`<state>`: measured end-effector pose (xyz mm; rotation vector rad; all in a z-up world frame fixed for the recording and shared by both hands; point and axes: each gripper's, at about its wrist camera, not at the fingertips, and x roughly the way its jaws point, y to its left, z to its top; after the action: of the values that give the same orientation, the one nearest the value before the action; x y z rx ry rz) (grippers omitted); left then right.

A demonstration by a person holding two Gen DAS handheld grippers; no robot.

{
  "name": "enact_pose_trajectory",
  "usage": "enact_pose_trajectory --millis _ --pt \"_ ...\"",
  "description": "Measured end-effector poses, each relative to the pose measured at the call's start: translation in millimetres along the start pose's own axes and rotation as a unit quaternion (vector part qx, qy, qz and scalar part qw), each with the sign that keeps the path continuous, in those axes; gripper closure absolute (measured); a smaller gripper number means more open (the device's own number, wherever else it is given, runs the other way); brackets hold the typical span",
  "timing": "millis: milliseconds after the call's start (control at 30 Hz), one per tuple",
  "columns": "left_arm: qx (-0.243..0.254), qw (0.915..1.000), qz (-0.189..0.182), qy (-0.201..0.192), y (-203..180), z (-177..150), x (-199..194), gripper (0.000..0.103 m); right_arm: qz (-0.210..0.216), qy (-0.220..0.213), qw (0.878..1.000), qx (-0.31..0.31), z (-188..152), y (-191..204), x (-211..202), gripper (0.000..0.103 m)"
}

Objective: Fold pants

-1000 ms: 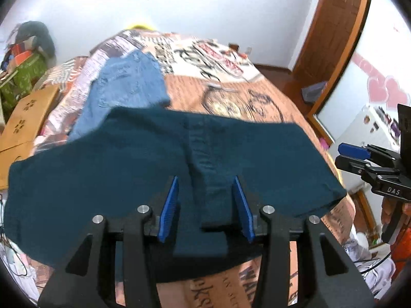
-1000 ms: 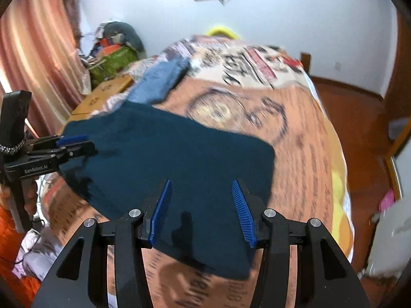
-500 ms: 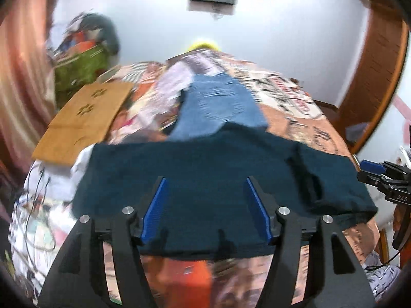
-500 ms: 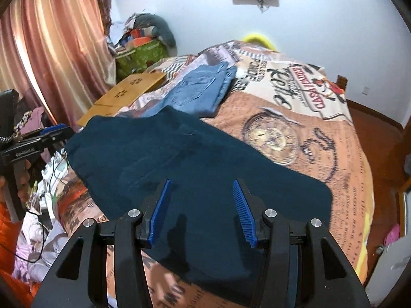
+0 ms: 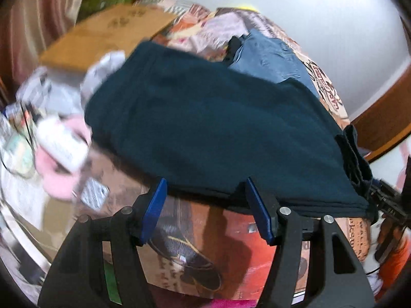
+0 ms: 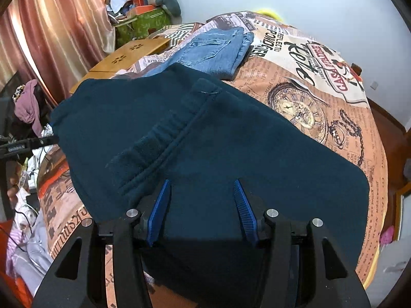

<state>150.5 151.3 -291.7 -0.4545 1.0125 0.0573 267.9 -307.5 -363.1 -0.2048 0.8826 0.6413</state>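
Dark teal pants [image 6: 205,138] lie spread across the printed bedspread, with a ribbed waistband fold [image 6: 164,128] on top. They also show in the left wrist view [image 5: 210,128], which is blurred. My left gripper [image 5: 205,205] is open and empty at the pants' near edge. My right gripper [image 6: 201,205] is open and empty just above the pants' near part. In the left wrist view the right gripper [image 5: 385,200] shows at the far right by the pants' corner. In the right wrist view the left gripper [image 6: 30,143] shows at the pants' left edge.
Folded blue jeans [image 6: 215,48] lie beyond the pants on the bed [image 6: 321,82]. A wooden board [image 6: 123,56] and a pile of clutter [image 6: 143,7] are at the left by the curtain [image 6: 51,25]. Loose clothes and cables [image 5: 56,138] lie off the bed's left side.
The left gripper has swung left toward the pants' left end; its view now looks along the near edge. The right gripper has moved closer over the pants. Both stay open.
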Motion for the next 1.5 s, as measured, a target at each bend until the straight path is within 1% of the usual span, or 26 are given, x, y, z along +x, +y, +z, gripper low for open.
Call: enact_pose_trajectory --millis 133,233,367,567,700,767,800,833,867,900,933,1000,1033,1167,1267,1367,1500 --pt "-0.067 0.9960 -0.056 0.018 19 -6 13 0.040 0.002 0.001 1.000 0.002 -1 2 1 0.054" --pt "-0.102 0.9913 -0.081 0.020 28 -9 20 0.040 0.004 0.001 1.000 0.003 -1 1 1 0.054" --pt "-0.124 0.9875 -0.096 0.014 32 -6 26 0.038 0.010 -0.001 1.000 0.008 -1 -1 2 0.053" --pt "-0.129 0.9878 -0.088 0.009 28 16 43 0.035 0.016 -0.003 1.000 0.011 -1 -4 4 0.052" --pt "-0.105 0.9928 -0.057 0.005 20 30 53 0.035 0.020 -0.006 1.000 0.014 -1 -5 4 0.052" --pt "-0.080 0.9964 -0.028 0.002 12 34 55 0.042 0.020 -0.008 1.000 0.015 -2 -5 5 0.052" --pt "-0.065 0.9979 -0.008 -0.002 6 35 55 0.049 0.020 -0.008 1.000 0.015 -2 -5 4 0.052" --pt "-0.056 0.9984 0.001 -0.005 4 36 56 0.054 0.020 -0.009 1.000 0.015 -2 -5 4 0.052" --pt "-0.047 0.9988 0.012 -0.011 1 37 54 0.058 0.021 -0.009 1.000 0.015 -2 -6 4 0.052" --pt "-0.037 0.9989 0.022 -0.018 -2 38 50 0.063 0.021 -0.009 1.000 0.016 -2 -6 4 0.052" --pt "-0.028 0.9989 0.029 -0.025 -6 39 47 0.073 0.021 -0.009 1.000 0.016 -2 -6 4 0.052" --pt "0.004 0.9980 0.044 -0.045 -16 40 35 0.081 0.021 -0.010 1.000 0.017 -2 -6 4 0.052" --pt "0.021 0.9966 0.050 -0.062 -24 41 25 0.081 0.021 -0.011 1.000 0.017 -2 -6 4 0.052" --pt "0.072 0.9897 0.054 -0.111 -56 51 -8 0.083 0.022 -0.013 0.999 0.024 -4 -7 2 0.052" --pt "0.105 0.9829 0.041 -0.146 -85 58 -34 0.085 0.026 -0.014 0.999 0.032 -5 -10 -2 0.052" --pt "0.132 0.9763 0.025 -0.169 -113 63 -53 0.085 0.033 -0.015 0.998 0.051 -8 -20 -11 0.052" --pt "0.170 0.9659 0.009 -0.195 -151 65 -74 0.085 0.016 -0.029 0.997 0.075 -17 -40 -27 0.052"
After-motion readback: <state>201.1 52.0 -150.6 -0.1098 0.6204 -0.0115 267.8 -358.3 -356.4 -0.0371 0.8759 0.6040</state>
